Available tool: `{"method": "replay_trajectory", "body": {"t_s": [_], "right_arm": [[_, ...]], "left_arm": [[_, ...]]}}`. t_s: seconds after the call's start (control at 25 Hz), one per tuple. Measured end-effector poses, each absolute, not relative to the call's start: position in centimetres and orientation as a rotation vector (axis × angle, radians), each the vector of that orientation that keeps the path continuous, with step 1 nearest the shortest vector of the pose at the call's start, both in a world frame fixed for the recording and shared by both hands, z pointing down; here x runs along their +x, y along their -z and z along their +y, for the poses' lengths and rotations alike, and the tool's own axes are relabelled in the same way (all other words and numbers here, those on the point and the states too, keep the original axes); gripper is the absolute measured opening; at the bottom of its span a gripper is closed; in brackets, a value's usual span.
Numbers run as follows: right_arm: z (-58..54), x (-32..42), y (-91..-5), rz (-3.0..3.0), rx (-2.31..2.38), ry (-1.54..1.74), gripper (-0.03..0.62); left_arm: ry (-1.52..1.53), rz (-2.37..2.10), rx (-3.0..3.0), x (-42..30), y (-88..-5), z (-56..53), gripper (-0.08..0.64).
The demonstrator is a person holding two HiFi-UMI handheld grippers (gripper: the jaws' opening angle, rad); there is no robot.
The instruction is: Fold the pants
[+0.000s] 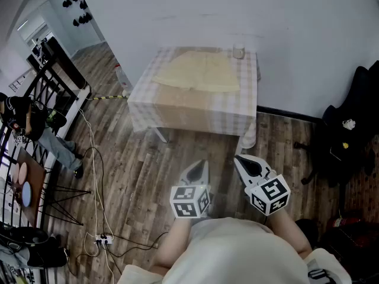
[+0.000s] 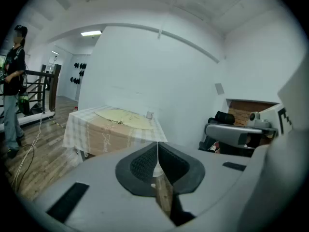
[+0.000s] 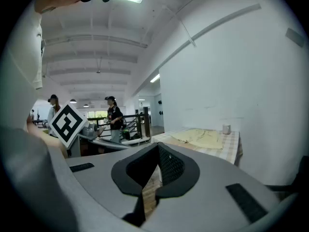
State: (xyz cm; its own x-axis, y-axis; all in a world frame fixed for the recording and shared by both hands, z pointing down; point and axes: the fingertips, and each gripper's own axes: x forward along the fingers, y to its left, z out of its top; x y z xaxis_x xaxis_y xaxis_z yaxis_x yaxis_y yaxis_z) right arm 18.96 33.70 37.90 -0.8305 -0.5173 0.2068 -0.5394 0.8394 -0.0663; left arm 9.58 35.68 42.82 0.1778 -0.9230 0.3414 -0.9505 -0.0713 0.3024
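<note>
While held low before person's torso (image 1: 237,256), grey left gripper (image 1: 197,169) points forward and slightly down over wood-plank floor (image 1: 133,176), jaws pressed together, nothing between. Grey right gripper (image 1: 244,163) just beside it, same pose, jaws likewise closed and empty. Hands hidden beneath grippers; only bare forearm (image 1: 176,241) shows, torso cut off at bottom edge. Pale yellow cloth pants (image 1: 198,71) lie flat on checked-cloth table (image 1: 195,112), well ahead of both grippers, untouched; small glass cup (image 1: 238,52) near table's far right corner.
</note>
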Motion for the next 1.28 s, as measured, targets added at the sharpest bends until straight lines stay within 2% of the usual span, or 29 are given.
{"method": "replay_trajectory", "body": {"t_s": [1.28], "right_arm": [[33.2,15.8,-40.0,-2.852,0.531,-0.218,-0.002]], "left_arm": [[0.018,-1.976,1.719,5.6,-44.6,38.6,0.009]]}}
